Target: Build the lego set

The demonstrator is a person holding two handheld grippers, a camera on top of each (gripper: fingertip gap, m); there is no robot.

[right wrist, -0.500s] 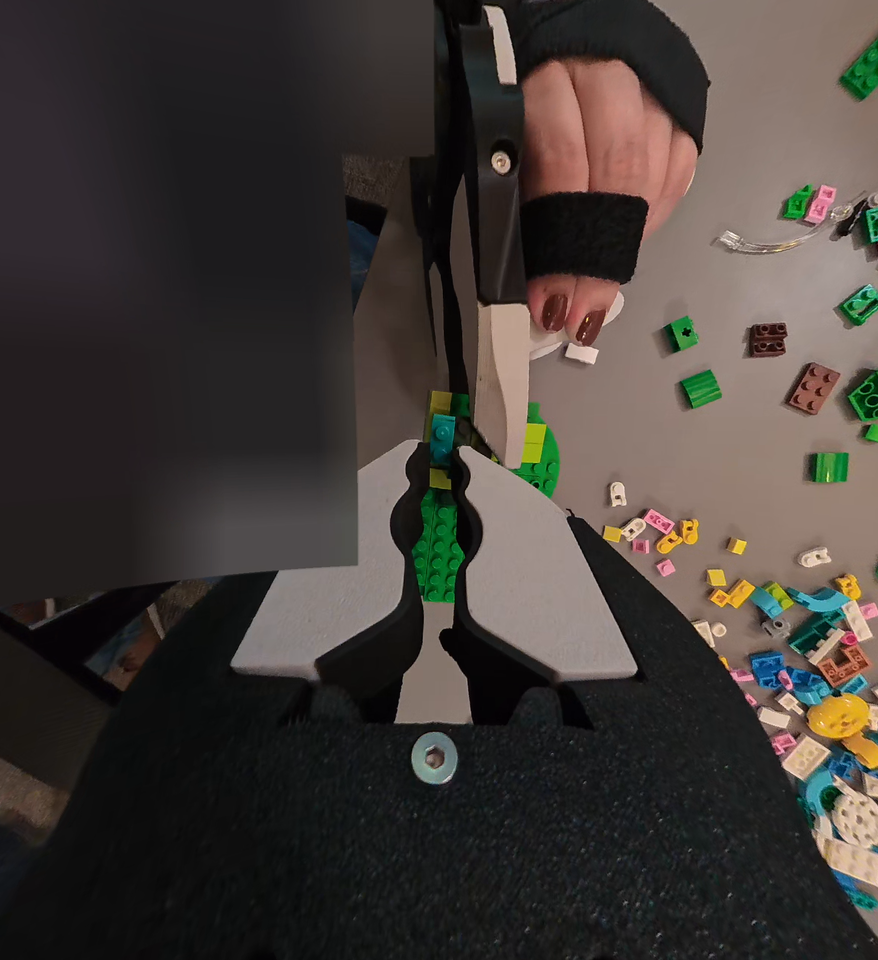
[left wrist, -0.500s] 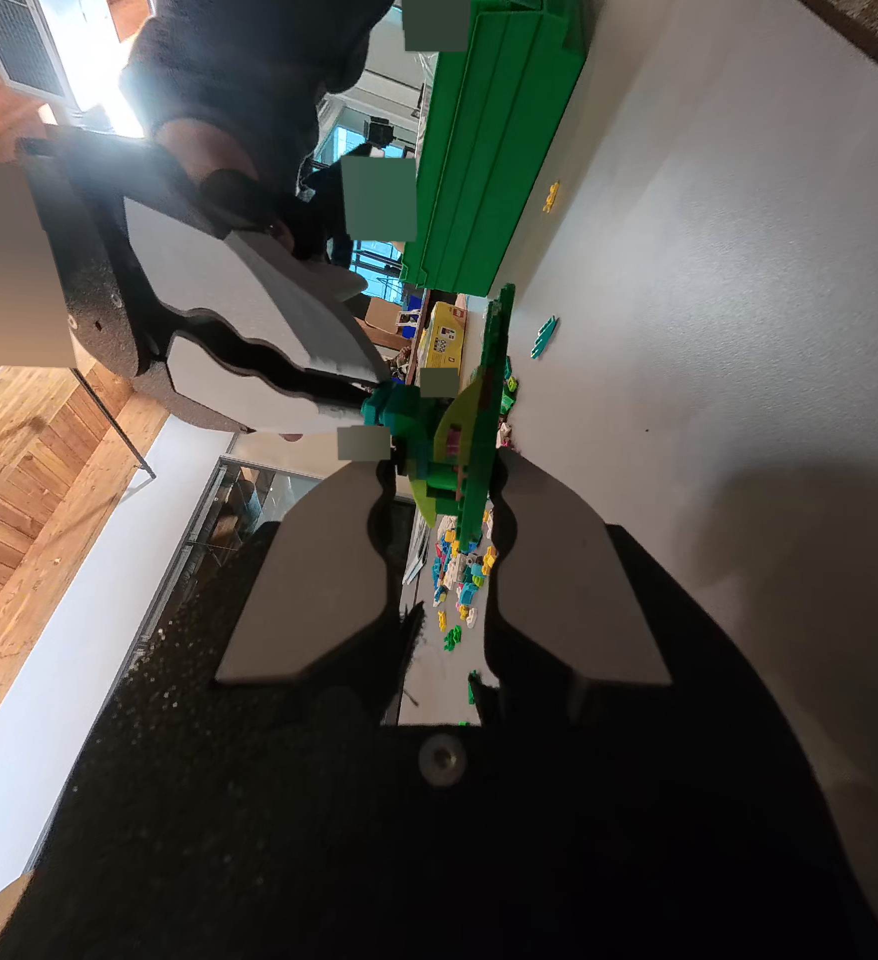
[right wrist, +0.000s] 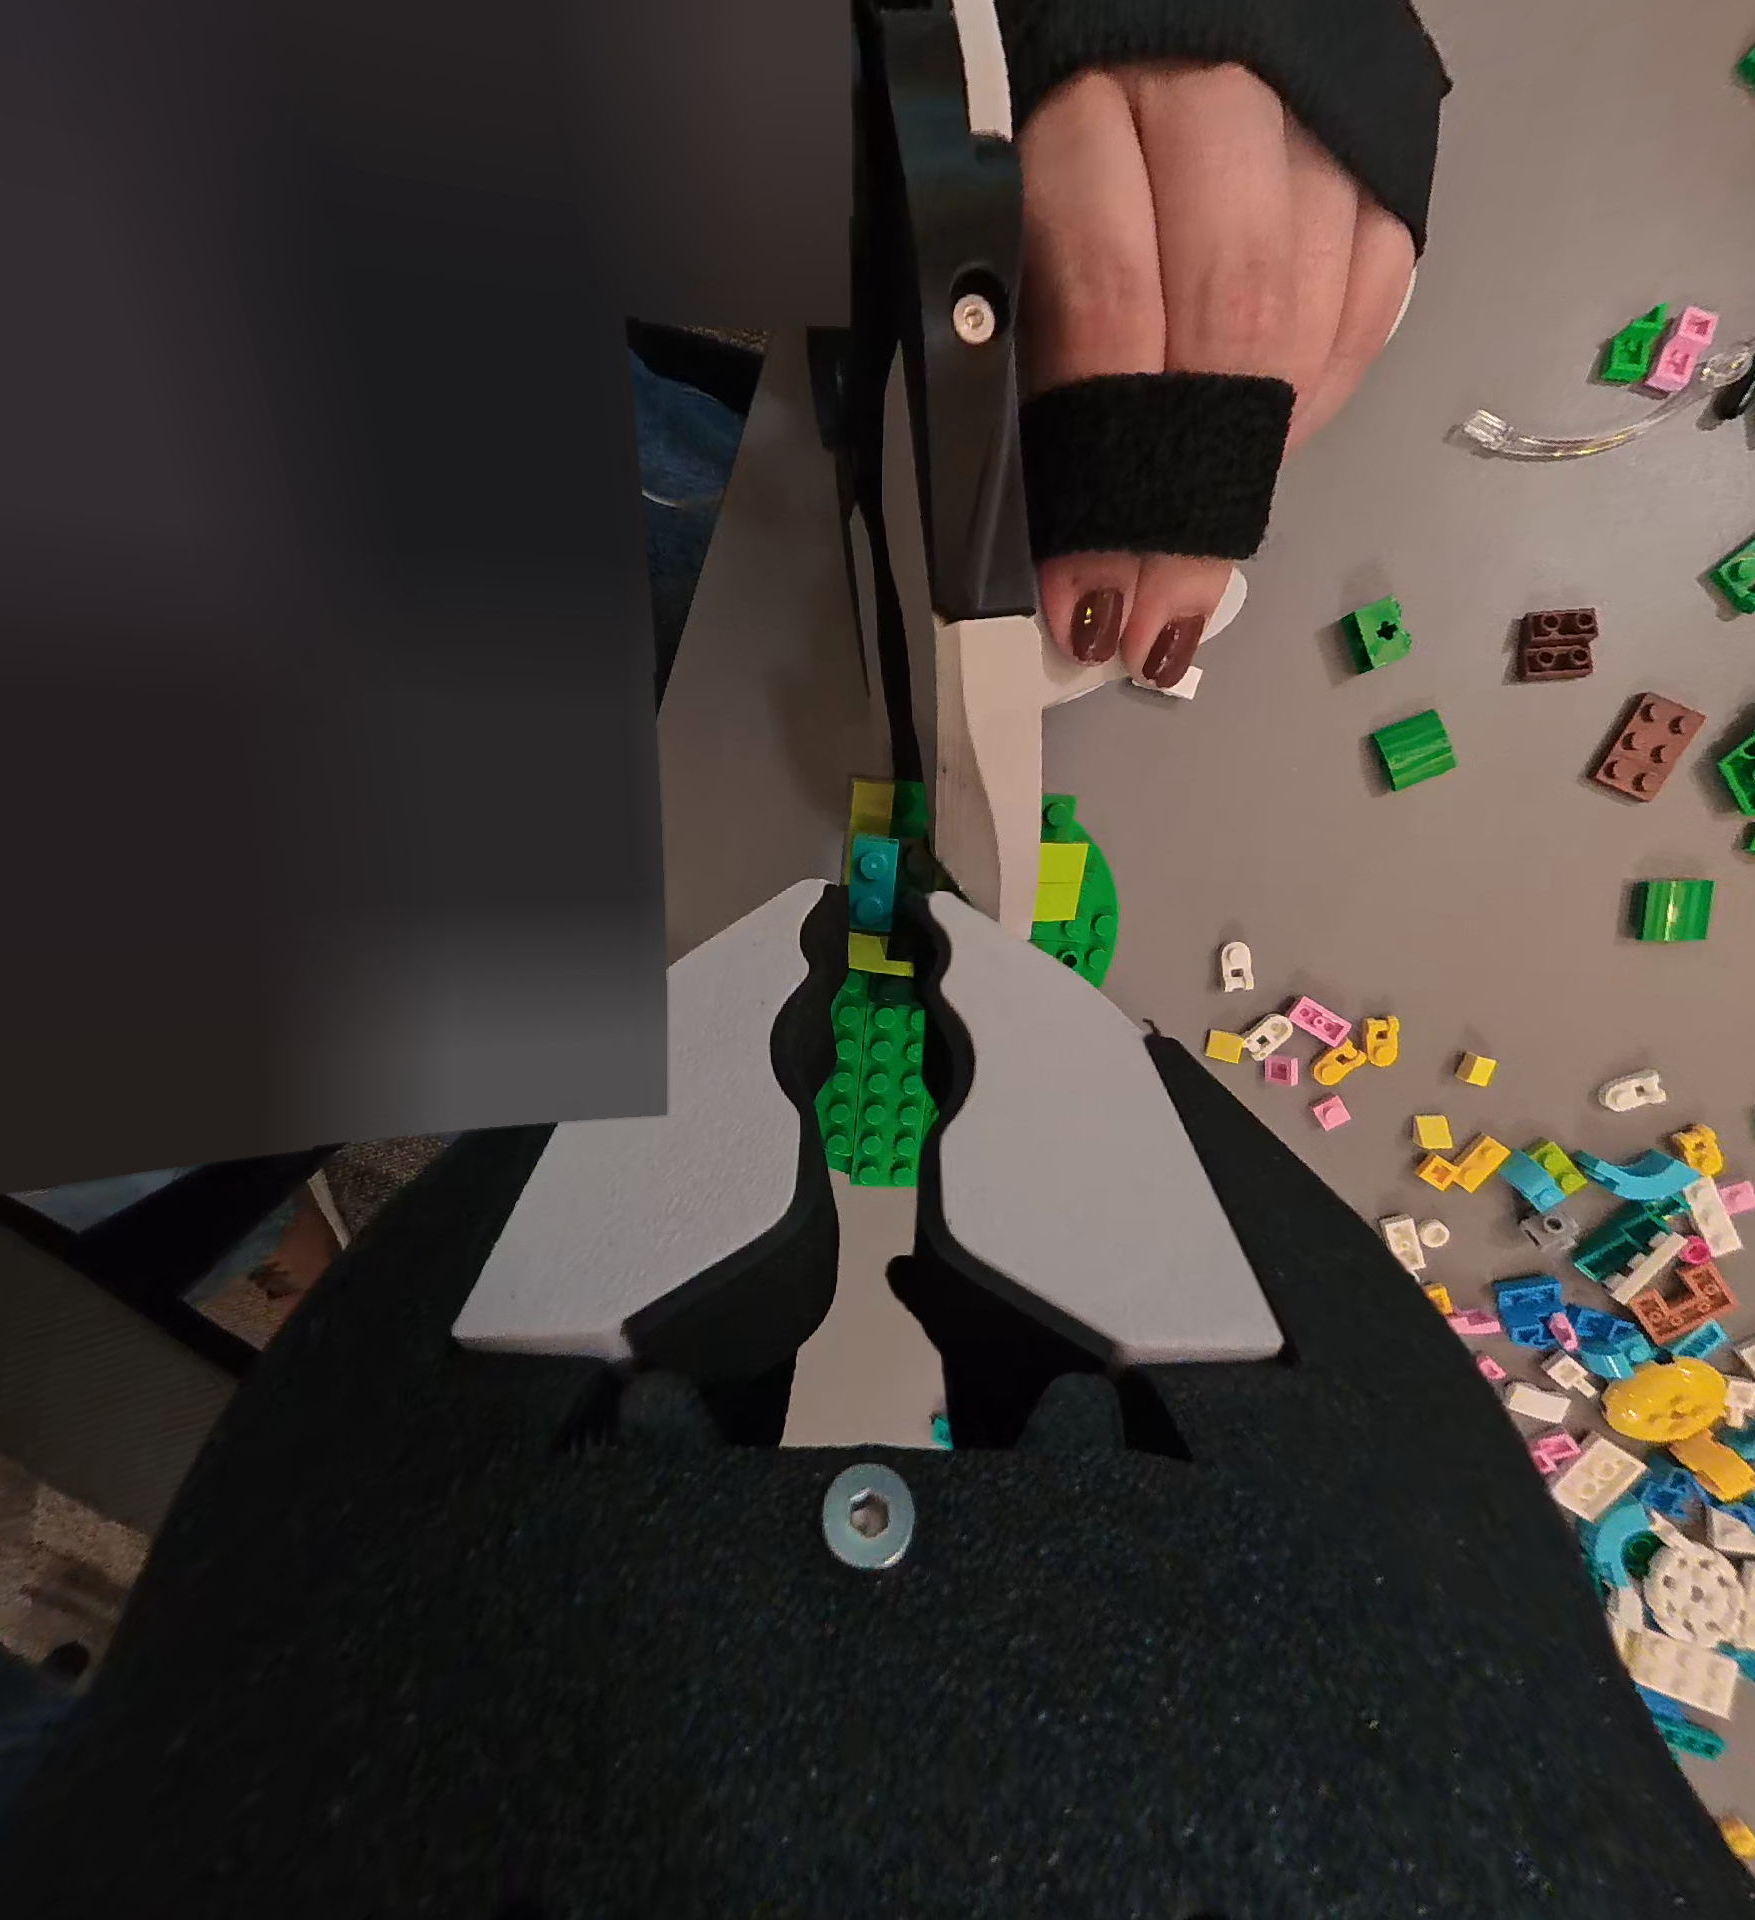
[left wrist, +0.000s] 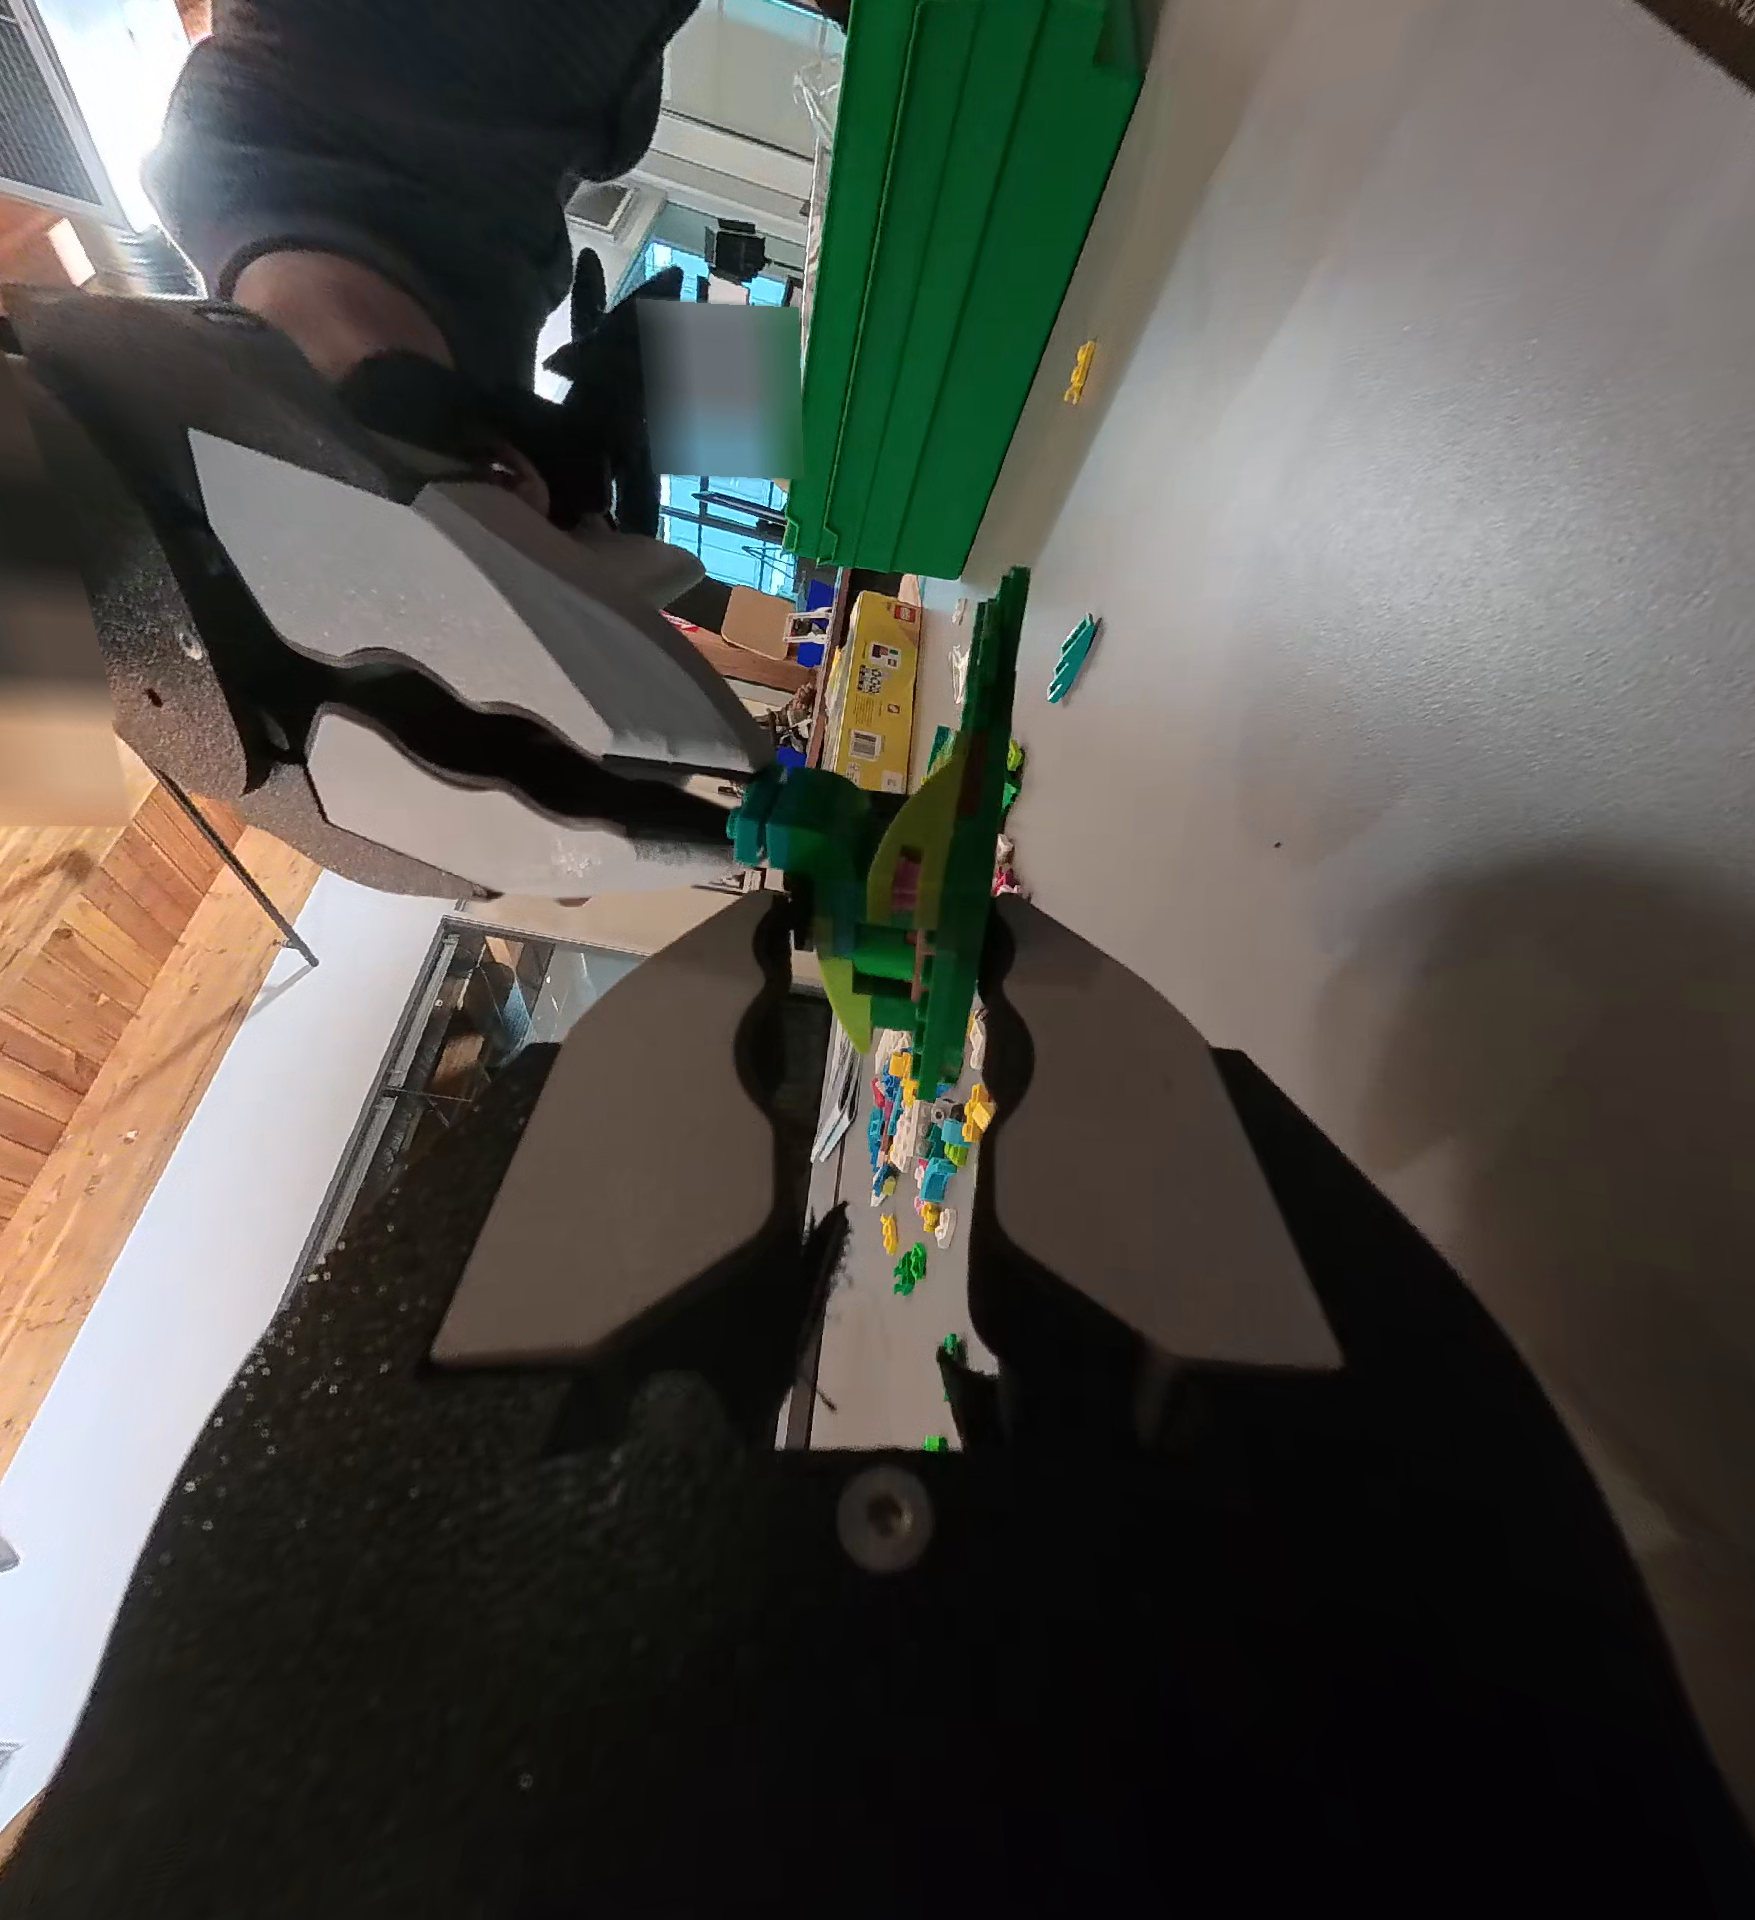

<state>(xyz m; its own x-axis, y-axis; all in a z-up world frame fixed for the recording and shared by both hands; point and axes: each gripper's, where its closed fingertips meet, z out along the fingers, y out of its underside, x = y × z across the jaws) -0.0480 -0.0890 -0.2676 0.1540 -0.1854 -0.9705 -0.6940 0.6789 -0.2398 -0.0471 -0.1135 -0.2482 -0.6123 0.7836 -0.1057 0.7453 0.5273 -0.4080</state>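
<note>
lego build of green and lime plates [left wrist: 940,914] stands on edge on the grey worktop [left wrist: 1424,623], pinched in your left gripper [left wrist: 883,914]; your right gripper [right wrist: 878,904] pinches its teal brick [right wrist: 873,878].

A grey counter [right wrist: 1372,935] carries everything – in the left wrist view a stack of green trays [left wrist: 956,281] lies at its far end, a yellow box [left wrist: 878,686] just beyond, wooden planks [left wrist: 42,987] behind
</note>
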